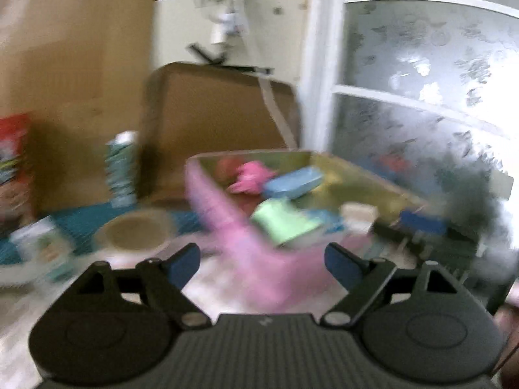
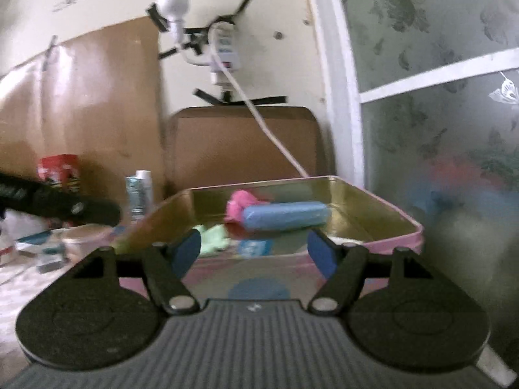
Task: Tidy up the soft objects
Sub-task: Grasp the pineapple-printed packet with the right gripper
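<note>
Two tools: left tool point(image 1: 262, 259) and right tool point(image 2: 254, 249), both spread apart, empty.
Tin point(image 2: 373, 194): twelve o'clock, holding blue roll point(image 2: 285, 215), pink cloth point(image 2: 241, 202).

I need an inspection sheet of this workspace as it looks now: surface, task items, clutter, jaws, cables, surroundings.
Surface: pale patterned tabletop, blurred.
Job's things: pink tin with gold inside holds a blue roll, a pink soft item, a green soft item and a small blue packet.
Clutter: tape roll, teal tube, red packet, all left of the tin.
Grippers: left gripper jaws apart, nothing held; right gripper jaws apart, nothing held.
Cables: white cable runs from a wall adapter down behind the tin.
Surroundings: cardboard sheets against the wall; frosted glass door on the right.
</note>
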Tool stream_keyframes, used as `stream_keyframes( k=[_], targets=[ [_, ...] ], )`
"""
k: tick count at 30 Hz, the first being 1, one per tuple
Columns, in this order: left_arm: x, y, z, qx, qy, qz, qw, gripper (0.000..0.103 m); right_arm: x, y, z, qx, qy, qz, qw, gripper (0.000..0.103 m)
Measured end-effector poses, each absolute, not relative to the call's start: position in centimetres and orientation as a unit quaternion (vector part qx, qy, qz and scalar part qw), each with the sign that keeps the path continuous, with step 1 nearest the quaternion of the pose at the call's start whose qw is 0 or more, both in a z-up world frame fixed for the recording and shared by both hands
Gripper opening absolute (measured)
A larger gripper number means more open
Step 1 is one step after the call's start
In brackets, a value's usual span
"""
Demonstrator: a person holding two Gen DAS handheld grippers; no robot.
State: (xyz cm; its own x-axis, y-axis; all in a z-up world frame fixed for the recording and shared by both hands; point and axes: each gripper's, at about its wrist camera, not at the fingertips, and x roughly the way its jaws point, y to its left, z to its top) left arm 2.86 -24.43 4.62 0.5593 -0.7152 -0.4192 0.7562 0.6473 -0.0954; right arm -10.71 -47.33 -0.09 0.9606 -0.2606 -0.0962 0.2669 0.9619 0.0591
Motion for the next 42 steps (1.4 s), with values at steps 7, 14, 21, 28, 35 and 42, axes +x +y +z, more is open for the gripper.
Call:
stream_keyframes(
  k=[7,14,21,28,35,42],
  targets=[
    [6.2,-13.4,1.0,0.088,0.247,-0.209,0.942,0.087,-6.9,-40.9,2.4,0.028,0.079,0.002,0.996,0.047],
    [8.3,-7.0,-0.3,0.015,0.271,-0.14,0.952,0.084,2.0,-31.1,3.1,-0.02,0.154,0.123,0.98,0.04],
    [8.2,-5.8,-0.1,-0.031,0.267,-0.154,0.951,0.084,12.0,-24.2,1.5,-0.125,0.212,0.097,0.964,0.041],
    [8.2,-5.5,-0.4,-0.039,0.263,-0.155,0.951,0.086,19.4,-22.8,-0.8,-0.125,0.312,0.043,0.941,0.052],
    [8.4,-4.4,-0.3,-0.07,0.263,-0.15,0.951,0.088,15.7,-22.8,0.0,-0.106,0.307,0.076,0.943,0.044],
    [9.3,-3.0,-0.7,-0.112,0.288,-0.171,0.936,0.089,5.5,-25.2,-0.6,-0.157,0.288,0.188,0.926,0.044]
  ],
)
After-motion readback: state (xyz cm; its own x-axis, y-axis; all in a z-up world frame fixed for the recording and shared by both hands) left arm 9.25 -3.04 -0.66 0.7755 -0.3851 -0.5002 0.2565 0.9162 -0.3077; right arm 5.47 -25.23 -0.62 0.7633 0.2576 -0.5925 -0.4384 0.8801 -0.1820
